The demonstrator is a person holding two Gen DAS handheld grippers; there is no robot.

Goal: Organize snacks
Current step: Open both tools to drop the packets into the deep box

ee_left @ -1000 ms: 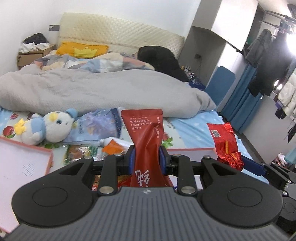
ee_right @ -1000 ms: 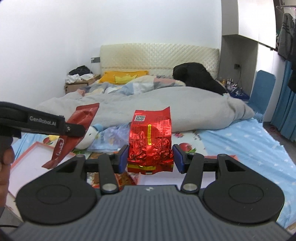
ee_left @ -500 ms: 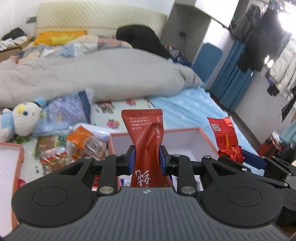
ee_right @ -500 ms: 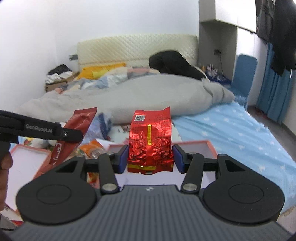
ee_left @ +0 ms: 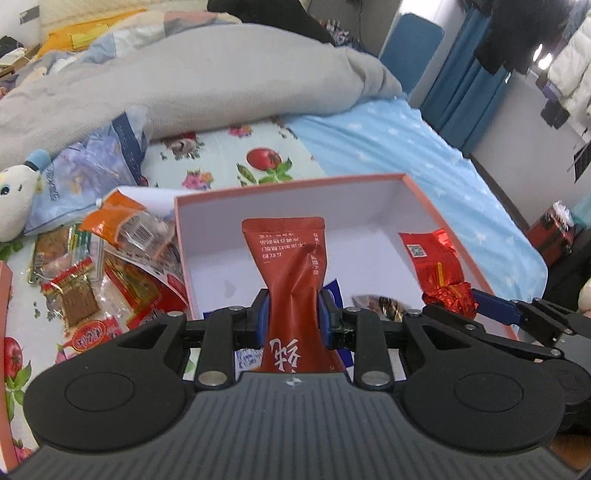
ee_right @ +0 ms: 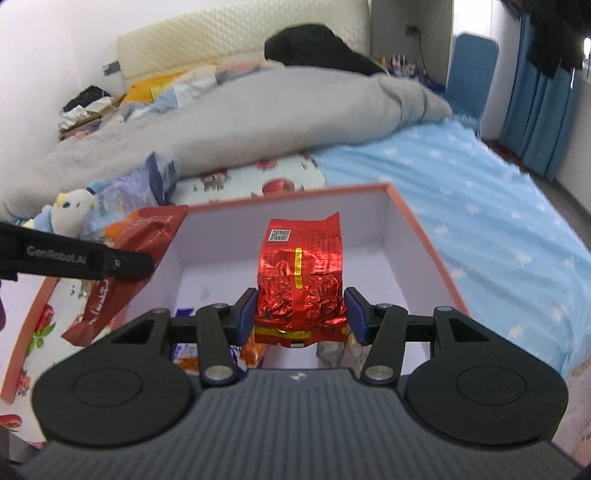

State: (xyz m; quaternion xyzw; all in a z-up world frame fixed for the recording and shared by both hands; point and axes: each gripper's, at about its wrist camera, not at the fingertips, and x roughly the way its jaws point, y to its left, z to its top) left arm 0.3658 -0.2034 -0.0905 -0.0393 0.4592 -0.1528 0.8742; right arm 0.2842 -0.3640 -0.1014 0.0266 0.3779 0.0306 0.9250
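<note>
Both claws hover over the open orange-rimmed white cardboard box [ee_left: 436, 206] at 12 o'clock (loose snacks lie at 9), ready to drop: the left claw [ee_left: 294, 317] clamps a dark-red matte pouch [ee_left: 291, 266], the right claw [ee_right: 301, 317] a crinkled red foil packet [ee_right: 301, 284].

Beyond my work area I see a rumpled grey quilted duvet [ee_left: 207, 74] heaped across the bed, over a light blue star-print bedsheet [ee_right: 498, 229]. A small white-and-blue plush toy [ee_left: 14, 195] lies at the left edge. A cream padded headboard [ee_right: 240, 33] stands against the wall, and blue curtains [ee_right: 543, 122] hang on the right.
</note>
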